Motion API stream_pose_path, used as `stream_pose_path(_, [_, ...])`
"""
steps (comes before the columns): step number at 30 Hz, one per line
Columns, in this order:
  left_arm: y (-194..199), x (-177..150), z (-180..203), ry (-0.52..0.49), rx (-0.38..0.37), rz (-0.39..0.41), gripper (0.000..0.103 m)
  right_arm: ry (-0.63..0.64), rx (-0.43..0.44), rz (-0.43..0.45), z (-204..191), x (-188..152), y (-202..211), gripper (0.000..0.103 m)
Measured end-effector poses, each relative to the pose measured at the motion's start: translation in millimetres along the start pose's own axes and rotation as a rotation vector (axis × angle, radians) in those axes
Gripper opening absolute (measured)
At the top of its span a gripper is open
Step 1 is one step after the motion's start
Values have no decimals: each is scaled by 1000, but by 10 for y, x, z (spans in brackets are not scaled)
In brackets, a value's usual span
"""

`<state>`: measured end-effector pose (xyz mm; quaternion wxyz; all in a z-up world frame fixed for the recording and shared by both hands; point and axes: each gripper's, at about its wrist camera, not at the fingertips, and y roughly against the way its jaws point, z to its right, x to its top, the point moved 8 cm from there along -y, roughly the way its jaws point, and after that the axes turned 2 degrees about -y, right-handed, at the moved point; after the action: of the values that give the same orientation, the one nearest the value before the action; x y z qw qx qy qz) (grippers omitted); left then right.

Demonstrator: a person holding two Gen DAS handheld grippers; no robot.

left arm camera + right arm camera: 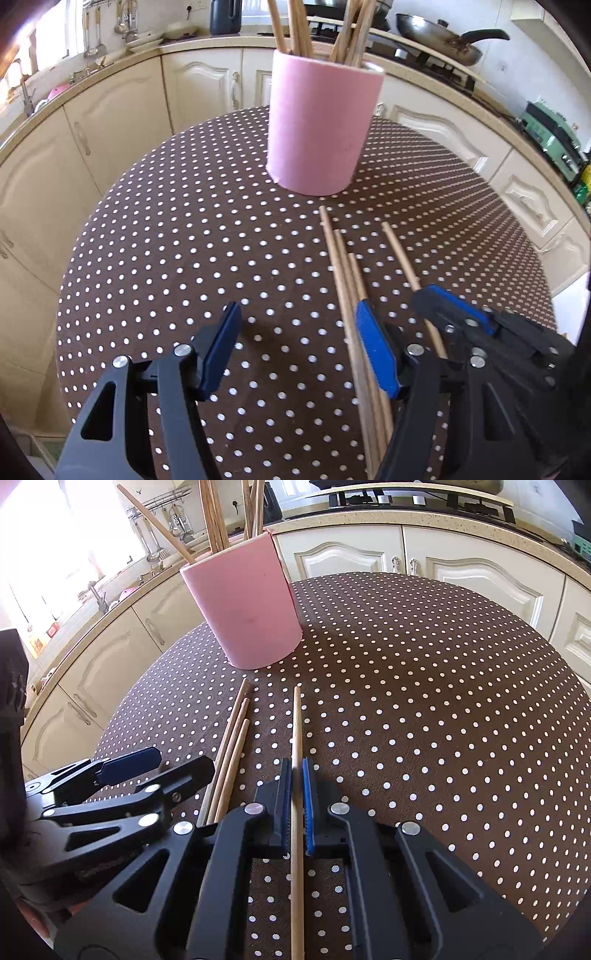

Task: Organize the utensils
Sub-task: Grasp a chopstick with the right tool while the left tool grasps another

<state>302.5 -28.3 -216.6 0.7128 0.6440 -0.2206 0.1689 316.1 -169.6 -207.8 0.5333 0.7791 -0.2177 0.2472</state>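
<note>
A pink holder stands upright on the dotted brown table, with several wooden chopsticks standing in it. Three loose chopsticks lie side by side in front of it. My left gripper hovers open over the table. The three chopsticks run just under its right finger, and nothing is pressed between the pads. Right of them, my right gripper is shut on a single chopstick that points toward the holder.
Cream cabinets and a countertop curve around behind the table. A frying pan sits on the stove at the back right, a dark jug at the back. A sink tap and hanging ladles are at the left.
</note>
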Motion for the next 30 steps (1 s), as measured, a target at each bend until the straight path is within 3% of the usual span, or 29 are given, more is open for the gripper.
stream_pose_path(17, [-221, 350, 157, -29, 34, -27, 64, -18, 14, 2, 18, -1, 10, 7])
stream_pose_path(21, [-234, 375, 149, -41, 39, -13, 56, -18, 15, 2, 20, 0, 10, 7])
stream_pose_path(26, [-310, 435, 216, -70, 95, -43, 56, -23, 13, 3, 24, -10, 23, 7])
stream_pose_path(30, [-327, 472, 226, -50, 88, -58, 56, -34, 22, 4, 39, -30, 37, 7])
